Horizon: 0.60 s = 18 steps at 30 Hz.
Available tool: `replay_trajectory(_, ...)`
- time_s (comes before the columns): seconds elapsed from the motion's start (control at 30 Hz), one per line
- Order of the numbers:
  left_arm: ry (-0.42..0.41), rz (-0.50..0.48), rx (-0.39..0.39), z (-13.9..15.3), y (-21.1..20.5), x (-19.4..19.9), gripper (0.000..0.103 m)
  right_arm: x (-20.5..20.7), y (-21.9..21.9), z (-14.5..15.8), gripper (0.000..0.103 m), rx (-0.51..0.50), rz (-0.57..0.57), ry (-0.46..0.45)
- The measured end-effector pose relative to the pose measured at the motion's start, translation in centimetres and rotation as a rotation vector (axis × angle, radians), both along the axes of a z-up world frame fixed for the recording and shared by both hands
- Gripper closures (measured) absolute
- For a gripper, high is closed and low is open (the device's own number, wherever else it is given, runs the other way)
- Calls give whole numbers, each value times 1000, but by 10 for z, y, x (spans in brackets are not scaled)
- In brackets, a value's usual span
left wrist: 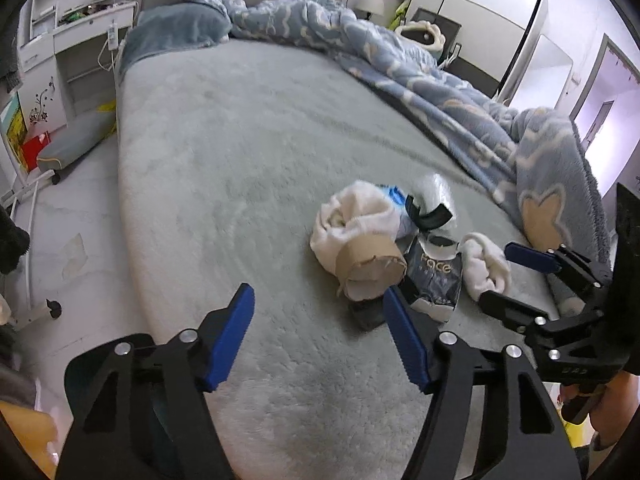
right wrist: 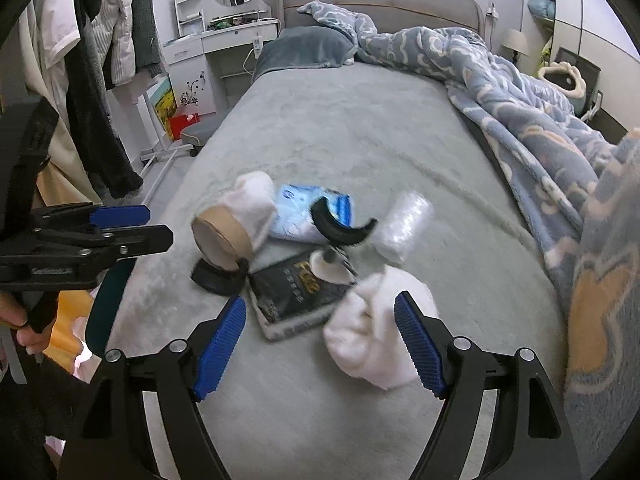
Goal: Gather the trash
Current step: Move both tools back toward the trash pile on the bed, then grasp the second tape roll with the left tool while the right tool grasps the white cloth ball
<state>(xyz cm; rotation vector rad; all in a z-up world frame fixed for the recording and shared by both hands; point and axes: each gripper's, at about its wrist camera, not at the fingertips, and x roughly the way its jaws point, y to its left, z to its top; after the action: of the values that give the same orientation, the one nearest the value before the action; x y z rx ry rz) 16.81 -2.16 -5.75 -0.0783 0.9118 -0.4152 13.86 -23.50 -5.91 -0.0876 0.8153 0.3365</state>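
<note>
My left tongs [left wrist: 320, 340] hang wide open over the grey bed [left wrist: 240, 140], gripping nothing. Ahead of them lies the trash heap: a white wad [left wrist: 352, 216] touching a cardboard roll [left wrist: 370, 270], then a dark "Face" packet [left wrist: 434, 280] with a black curved strip [left wrist: 430, 216] behind it, then another wad [right wrist: 376, 344]. My right tongs [right wrist: 320, 344] are also spread wide and empty, that wad lying between their blue pads [right wrist: 418, 346]. The blue blanket [right wrist: 540, 120] is bunched along the right.
</note>
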Motion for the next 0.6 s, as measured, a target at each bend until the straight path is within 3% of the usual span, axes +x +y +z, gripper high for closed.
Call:
replay_trajectory(0.37, 19, 4, 11, -12, -15, 13, 59, 8, -34, -11, 25, 82, -17, 52)
replay_trajectory(0.6, 23, 0, 0, -14, -19, 16, 65, 9, -36, -14, 23, 74, -19, 62)
